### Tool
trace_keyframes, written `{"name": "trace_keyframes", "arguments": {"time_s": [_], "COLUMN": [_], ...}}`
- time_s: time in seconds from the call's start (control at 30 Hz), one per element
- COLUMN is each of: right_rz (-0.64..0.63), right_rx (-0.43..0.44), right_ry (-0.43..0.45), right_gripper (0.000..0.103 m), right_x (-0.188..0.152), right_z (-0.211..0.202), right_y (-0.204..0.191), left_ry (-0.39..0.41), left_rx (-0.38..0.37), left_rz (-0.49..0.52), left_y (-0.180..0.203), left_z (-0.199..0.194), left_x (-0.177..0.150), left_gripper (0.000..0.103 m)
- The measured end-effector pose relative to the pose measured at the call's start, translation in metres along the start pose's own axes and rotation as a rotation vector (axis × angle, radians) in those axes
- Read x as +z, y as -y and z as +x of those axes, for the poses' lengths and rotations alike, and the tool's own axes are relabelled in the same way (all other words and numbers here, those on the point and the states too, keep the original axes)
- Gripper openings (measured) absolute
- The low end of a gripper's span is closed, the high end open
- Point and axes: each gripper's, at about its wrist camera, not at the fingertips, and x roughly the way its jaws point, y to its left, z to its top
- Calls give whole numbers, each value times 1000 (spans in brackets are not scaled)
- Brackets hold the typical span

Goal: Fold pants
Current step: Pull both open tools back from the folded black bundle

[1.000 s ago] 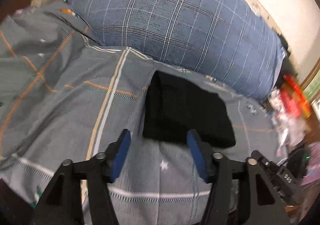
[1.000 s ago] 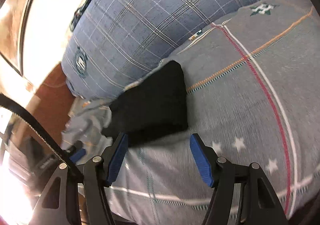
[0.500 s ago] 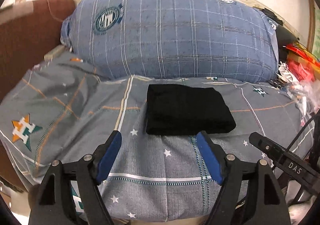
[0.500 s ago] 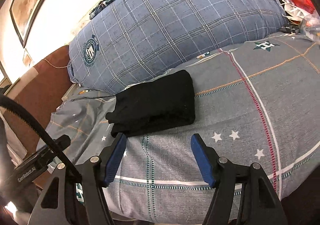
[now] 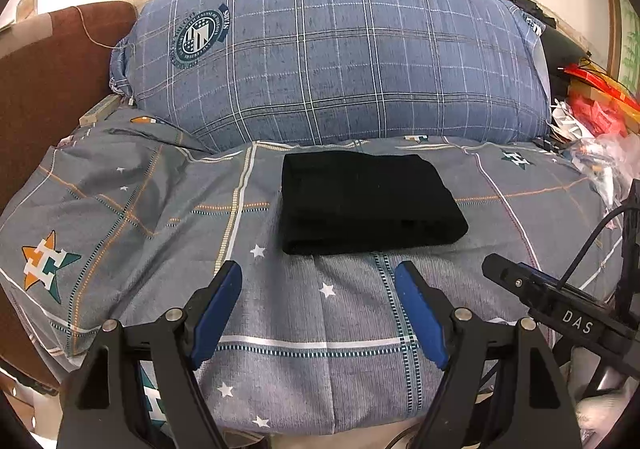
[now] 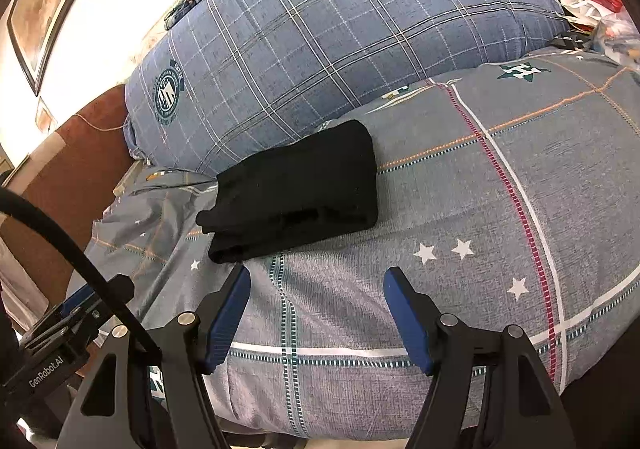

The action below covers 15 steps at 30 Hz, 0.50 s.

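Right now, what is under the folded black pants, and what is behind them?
The pants lie on a grey patterned bedsheet; whatever is beneath that is covered. Behind them sits a big blue plaid pillow, with some denim on top.

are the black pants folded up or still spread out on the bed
Folded. The black pants lie as a compact rectangular bundle on the grey bedsheet, with stacked layers showing along the near edge.

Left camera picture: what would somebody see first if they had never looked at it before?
Probably the black pants, folded into a neat block in the middle of the grey star-print bedspread. Right behind them a big blue plaid pillow fills the back of the bed. Up close at the bottom, the left gripper stands open with nothing between its blue fingers.
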Motion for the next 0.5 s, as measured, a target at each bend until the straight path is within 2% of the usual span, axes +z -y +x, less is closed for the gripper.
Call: {"name": "trace_keyframes", "arguments": {"time_s": [0.5], "right_rz": [-2], "right_rx": [-11], "right_ry": [-23], "right_gripper": [75], "right_x": [-3], "right_z": [8], "right_y": [-3], "left_ry": [-20], "left_rx": [-9], "left_rz": [-4], "left_y": [0], "left_z": [3], "left_x": [-4], "left_gripper": [78]}}
